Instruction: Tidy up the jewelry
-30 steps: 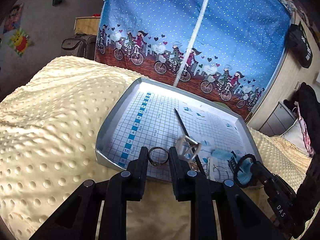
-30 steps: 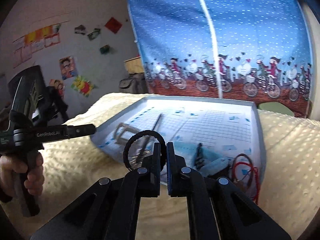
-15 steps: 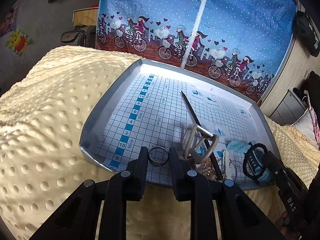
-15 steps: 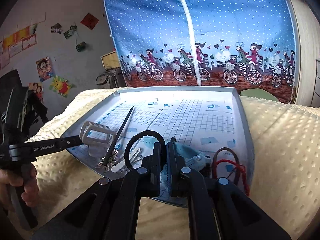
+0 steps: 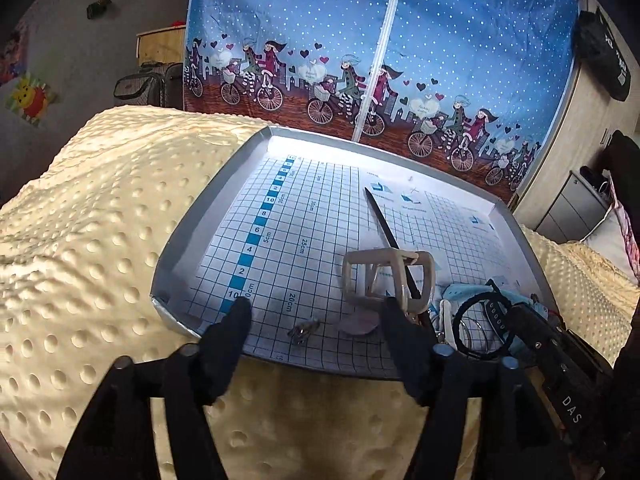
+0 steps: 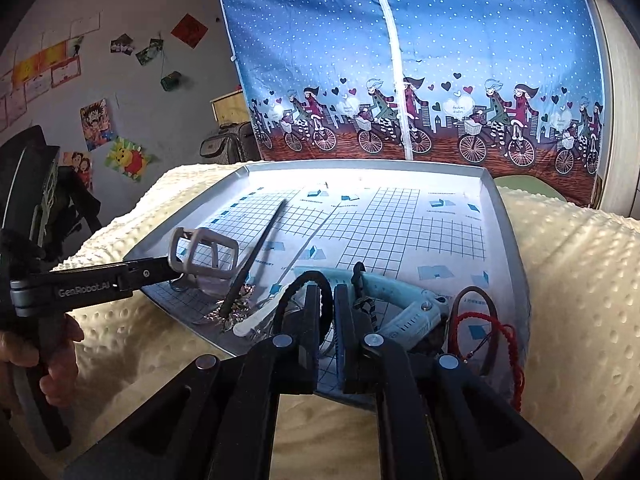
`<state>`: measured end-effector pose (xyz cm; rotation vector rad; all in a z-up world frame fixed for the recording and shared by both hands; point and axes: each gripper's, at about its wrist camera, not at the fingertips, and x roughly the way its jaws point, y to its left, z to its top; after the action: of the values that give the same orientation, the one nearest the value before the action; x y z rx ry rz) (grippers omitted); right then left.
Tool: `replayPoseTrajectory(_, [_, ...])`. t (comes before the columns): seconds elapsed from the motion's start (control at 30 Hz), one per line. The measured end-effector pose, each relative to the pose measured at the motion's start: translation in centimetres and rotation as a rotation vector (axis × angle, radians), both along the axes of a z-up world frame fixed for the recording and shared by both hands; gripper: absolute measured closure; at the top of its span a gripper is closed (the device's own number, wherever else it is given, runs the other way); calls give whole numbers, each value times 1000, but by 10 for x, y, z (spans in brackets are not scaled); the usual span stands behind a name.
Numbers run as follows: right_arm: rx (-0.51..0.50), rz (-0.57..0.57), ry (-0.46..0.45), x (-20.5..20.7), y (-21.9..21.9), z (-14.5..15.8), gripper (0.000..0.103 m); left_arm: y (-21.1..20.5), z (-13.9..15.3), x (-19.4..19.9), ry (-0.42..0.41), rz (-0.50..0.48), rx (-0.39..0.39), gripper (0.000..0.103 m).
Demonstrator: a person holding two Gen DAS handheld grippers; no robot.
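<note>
A small silver ring [image 5: 304, 329] lies on the grid paper of the silver tray [image 5: 208, 216], near its front edge. My left gripper [image 5: 316, 312] hangs open over it, one finger on each side, touching nothing. A white claw clip [image 5: 386, 280] and a black hair stick [image 5: 384, 220] sit just beyond. My right gripper [image 6: 328, 292] is shut on a black hair tie [image 6: 285, 304], held low over the tray's near right part. The same hair tie [image 5: 460, 326] shows at the right in the left wrist view.
A light blue watch [image 6: 400, 304], a brown hair tie [image 6: 480, 296], a red string bracelet [image 6: 508, 332] and a silver chain [image 6: 236, 314] crowd the tray's front. The tray rests on a cream dotted blanket [image 5: 80, 240]. A hand [image 6: 24, 352] holds the left gripper [image 6: 168, 272].
My left gripper has opened and let go of the silver ring, which now lies on the tray. My right gripper, still holding the black hair tie, has come lower over the tray.
</note>
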<state>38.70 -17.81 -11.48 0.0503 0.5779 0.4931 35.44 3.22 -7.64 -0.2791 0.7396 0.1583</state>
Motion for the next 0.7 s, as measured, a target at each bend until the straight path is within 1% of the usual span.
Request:
replayPoseTrajectory(0.03, [2, -3, -5, -1, 0, 1, 94, 2, 2, -3, -16, 13, -3, 22])
replayPoseTrajectory(0.07, [4, -4, -12, -2, -1, 3, 89, 3, 3, -6, -25, 21, -9, 20])
replayPoseTrajectory(0.1, [6, -9, -21, -4, -2, 5, 80, 4, 5, -8, -29, 25, -22, 19])
replayPoseTrajectory(0.13, [11, -16, -35, -7, -4, 8, 75, 5, 6, -10, -30, 26, -30, 19])
replayPoseTrajectory(0.17, [17, -23, -50, -10, -6, 11, 67, 5, 7, -12, -31, 27, -31, 18])
replayPoseTrajectory(0.2, [23, -29, -63, -12, -8, 15, 63, 5, 10, -15, -36, 28, -30, 17])
replayPoseTrajectory(0.23, [30, -35, -75, -15, -10, 19, 62, 4, 14, -19, -47, 25, -25, 16])
replayPoseTrajectory(0.27, [42, -39, -83, -18, -12, 24, 61, 2, 20, -24, -67, 23, -10, 15])
replayPoseTrajectory(0.3, [52, -48, -90, -20, -15, 28, 57, 1, 27, -30, -91, 24, 9, 13])
replayPoseTrajectory(0.33, [68, -57, -98, -24, -18, 34, 54, 0, 34, -35, -115, 24, 26, 8])
replayPoseTrajectory(0.4, [92, -72, -126, -33, -24, 46, 40, -2, 54, -49, -181, 28, 62, 3])
replayPoseTrajectory(0.43, [98, -75, -145, -39, -26, 53, 37, -4, 62, -56, -210, 32, 73, 1])
replayPoseTrajectory(0.5, [104, -76, -189, -54, -30, 68, 23, -6, 81, -70, -265, 30, 80, 0])
replayPoseTrajectory(0.53, [105, -79, -213, -62, -32, 76, 20, -7, 89, -77, -289, 30, 80, 0])
replayPoseTrajectory(0.57, [113, -88, -236, -71, -34, 84, 14, -8, 98, -85, -313, 28, 77, 0])
replayPoseTrajectory(0.6, [127, -95, -254, -79, -37, 92, 10, -9, 106, -92, -337, 24, 73, 0])
replayPoseTrajectory(0.7, [171, -121, -315, -106, -45, 117, 1, -10, 129, -120, -397, 22, 63, 0])
